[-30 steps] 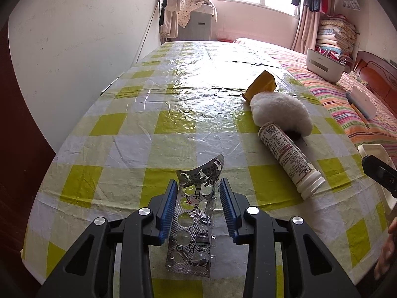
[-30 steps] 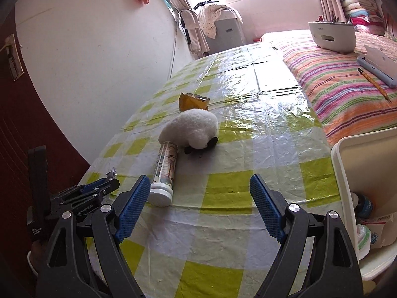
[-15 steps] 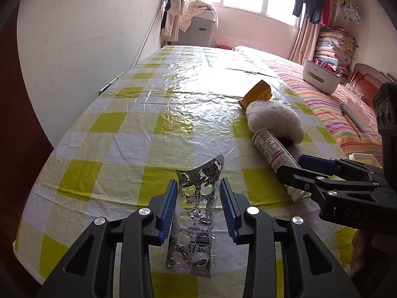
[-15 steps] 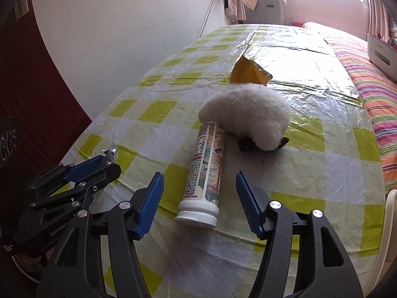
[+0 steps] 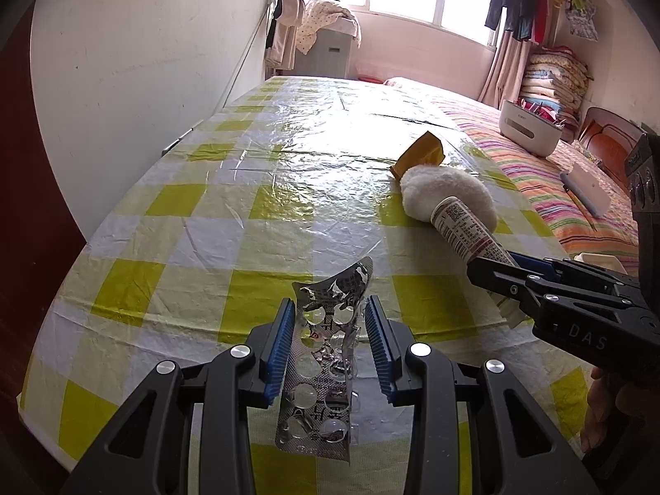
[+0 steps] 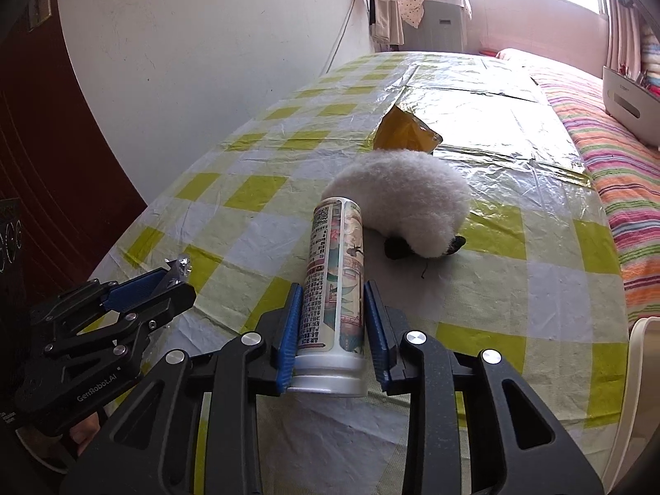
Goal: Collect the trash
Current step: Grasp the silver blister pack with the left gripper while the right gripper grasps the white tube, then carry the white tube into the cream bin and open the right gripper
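Observation:
My left gripper [image 5: 330, 330] is shut on a silver, used blister pack [image 5: 326, 371], held upright above the near edge of the table. A white printed bottle [image 6: 334, 288] lies on the yellow-checked tablecloth [image 5: 206, 206], its cap end towards me. My right gripper [image 6: 333, 321] straddles its lower half with the jaws closing, and both blue pads touch its sides. In the left wrist view the right gripper [image 5: 493, 262] comes in from the right onto the bottle [image 5: 462, 227]. The left gripper [image 6: 173, 282] shows at the lower left of the right wrist view.
A white fluffy toy [image 6: 400, 202] lies against the bottle's far end, with a yellow packet [image 6: 406, 134] just behind it. A white bin's rim [image 6: 643, 371] stands at the right table edge. A striped bed [image 5: 557, 189] with a white box [image 5: 528, 132] lies to the right.
My right gripper moved left from open table to the bottle and narrowed its jaws from wide apart until they met its sides. The left gripper stayed put with the blister pack.

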Motion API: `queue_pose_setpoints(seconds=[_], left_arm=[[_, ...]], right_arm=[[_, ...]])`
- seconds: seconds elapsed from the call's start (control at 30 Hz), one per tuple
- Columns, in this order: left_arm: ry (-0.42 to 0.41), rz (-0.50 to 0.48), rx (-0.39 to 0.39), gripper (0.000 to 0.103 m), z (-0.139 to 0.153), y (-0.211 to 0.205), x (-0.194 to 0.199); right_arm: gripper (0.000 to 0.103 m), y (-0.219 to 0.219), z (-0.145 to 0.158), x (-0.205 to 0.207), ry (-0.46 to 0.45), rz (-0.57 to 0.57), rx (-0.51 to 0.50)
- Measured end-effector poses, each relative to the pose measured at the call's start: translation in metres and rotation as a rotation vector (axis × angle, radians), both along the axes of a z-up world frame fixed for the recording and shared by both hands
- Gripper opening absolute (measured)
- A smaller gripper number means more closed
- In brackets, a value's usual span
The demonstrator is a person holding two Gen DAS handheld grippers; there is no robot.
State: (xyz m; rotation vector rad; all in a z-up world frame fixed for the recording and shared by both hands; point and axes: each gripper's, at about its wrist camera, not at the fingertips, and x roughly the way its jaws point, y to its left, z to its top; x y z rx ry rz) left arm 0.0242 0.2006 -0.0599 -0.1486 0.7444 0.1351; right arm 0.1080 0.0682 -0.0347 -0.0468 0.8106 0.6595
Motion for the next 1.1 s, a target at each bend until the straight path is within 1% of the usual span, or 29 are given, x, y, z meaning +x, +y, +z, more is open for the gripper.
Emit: queue_pose_setpoints(seconds=[0.23,0.4,0.67,0.93,1.1], left_arm=[[-0.008,-0.001,0.019,0.035,0.005,-0.014,-0.002],[0.003,-0.023,0.008,0.035,0.007,-0.034,0.001],[-0.017,-0.118,0.008,0.035,0.022,-0.086,0.006],[-0.026,-0.236,0.013,0.035,0.030,-0.140,0.012],[-0.025,-0.288,0.003,0.035,0.032,-0.165,0.017]], right_arm=[[0.029,-0.030,0.018,-0.021,-0.043,-0.021,0.092],[0.029,-0.061,0.032,-0.026,-0.072,-0.071,0.156],[0.029,-0.116,0.045,-0.023,-0.099,-0.178,0.239],[0.029,-0.165,0.043,-0.028,-0.107,-0.276,0.287],[0.029,-0.196,0.039,-0.028,-0.098,-0.342,0.321]])
